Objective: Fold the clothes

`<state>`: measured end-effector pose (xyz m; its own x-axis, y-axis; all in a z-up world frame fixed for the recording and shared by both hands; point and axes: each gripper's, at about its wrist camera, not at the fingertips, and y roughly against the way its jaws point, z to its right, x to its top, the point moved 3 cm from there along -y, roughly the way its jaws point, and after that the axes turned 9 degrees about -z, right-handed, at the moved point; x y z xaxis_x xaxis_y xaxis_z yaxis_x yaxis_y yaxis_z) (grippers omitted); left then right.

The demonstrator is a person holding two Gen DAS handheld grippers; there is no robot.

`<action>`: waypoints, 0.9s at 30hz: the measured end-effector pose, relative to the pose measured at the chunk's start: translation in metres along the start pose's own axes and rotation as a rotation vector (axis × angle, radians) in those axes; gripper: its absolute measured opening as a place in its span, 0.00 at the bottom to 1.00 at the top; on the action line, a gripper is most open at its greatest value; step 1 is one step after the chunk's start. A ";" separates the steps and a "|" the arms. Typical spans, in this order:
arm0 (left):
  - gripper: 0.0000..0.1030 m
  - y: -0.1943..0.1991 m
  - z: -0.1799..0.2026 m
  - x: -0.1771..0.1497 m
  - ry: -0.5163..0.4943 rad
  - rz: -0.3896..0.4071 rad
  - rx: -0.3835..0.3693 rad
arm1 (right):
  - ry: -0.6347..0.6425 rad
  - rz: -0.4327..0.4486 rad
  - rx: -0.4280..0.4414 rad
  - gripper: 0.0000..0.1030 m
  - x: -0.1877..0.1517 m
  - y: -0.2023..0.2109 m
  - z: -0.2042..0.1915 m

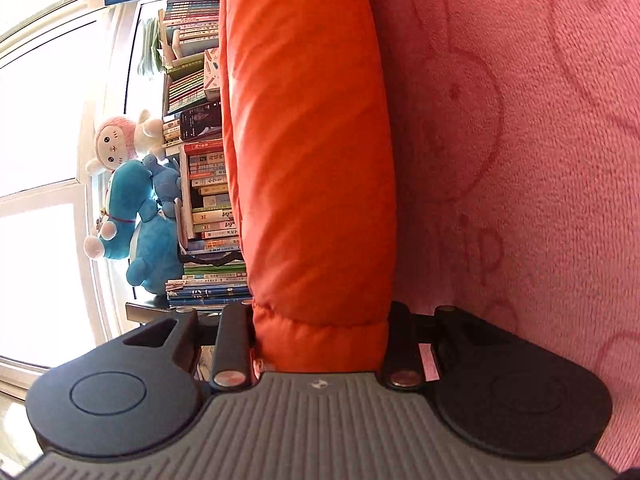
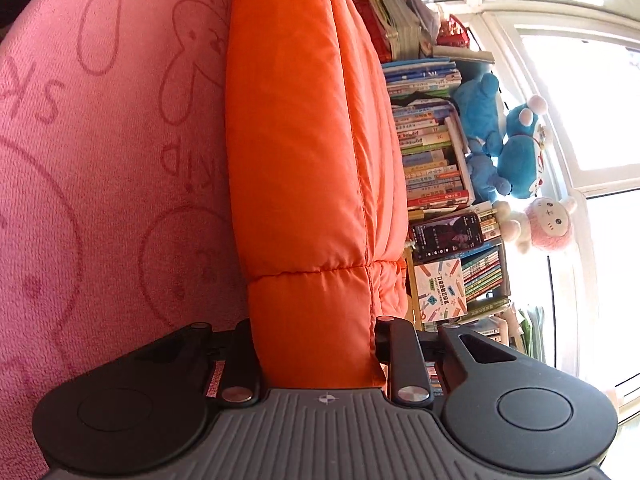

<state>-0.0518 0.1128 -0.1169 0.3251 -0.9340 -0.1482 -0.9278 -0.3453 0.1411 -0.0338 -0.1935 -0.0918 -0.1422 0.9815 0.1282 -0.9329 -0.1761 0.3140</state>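
Gripping the orange padded garment [image 1: 308,160] at both ends, one claw on each. Left gripper [image 1: 320,332]: fingers closed in on a quilted, stitched band of the cloth, which fills the gap between them; I cannot see the fingertips themselves, so how deep the bite goes is unclear. Right gripper [image 2: 316,344]: same picture, jaws drawn onto a thick stitched edge, several puffy layers bunched between the fingers. Garment runs away from each camera as a long bulging roll, lying against the pink fleece blanket [image 1: 520,140] with its rabbit print. Behind it, stacked books [image 2: 432,152] and plush toys [image 2: 516,152] by a bright window. Both views are turned on their side, so my claws seem rolled over, pinching top and bottom of the cloth. Judgement: this fits either lifting an edge to carry it over, or setting down a fold just made; I cannot tell which. Notes for doing it well: keep both grips level with each other so the edge stays straight; hold all layers, since slippery padded fabric may slide out; keep light tension between the claws so the fill does not sag mid-span.
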 end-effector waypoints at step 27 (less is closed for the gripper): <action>0.75 0.098 -0.055 0.192 0.344 0.378 -0.212 | -0.130 -0.010 0.093 0.25 0.005 0.006 0.020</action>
<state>-0.0699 -0.1050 -0.0781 0.0505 -0.9604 0.2742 -0.9460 0.0421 0.3215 -0.0333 -0.1907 -0.0707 -0.0837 0.9662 0.2437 -0.8985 -0.1789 0.4008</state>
